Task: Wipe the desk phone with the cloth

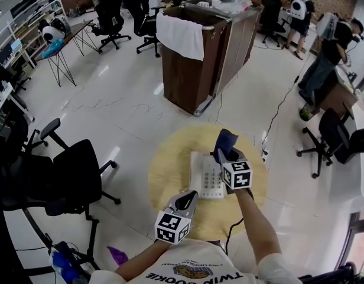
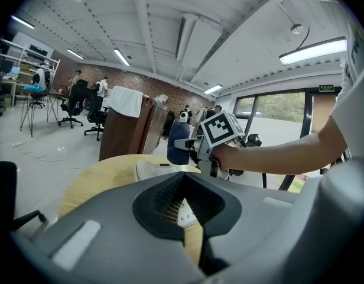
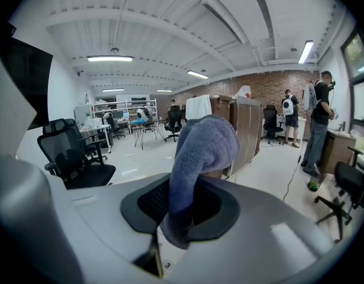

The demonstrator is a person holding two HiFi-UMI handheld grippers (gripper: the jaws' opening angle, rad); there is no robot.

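one claw (image 3: 179,203), the right, pinches cloth (image 3: 202,147) beside the phone's (image 1: 207,173) edge.

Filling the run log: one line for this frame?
right gripper: shut on cloth, over desk phone | left gripper: shut, empty, at phone's near edge | wipe contact: unclear

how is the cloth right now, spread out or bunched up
Bunched up: the right tool is shut on the blue cloth, which stands up from it as a folded wad over the desk phone.
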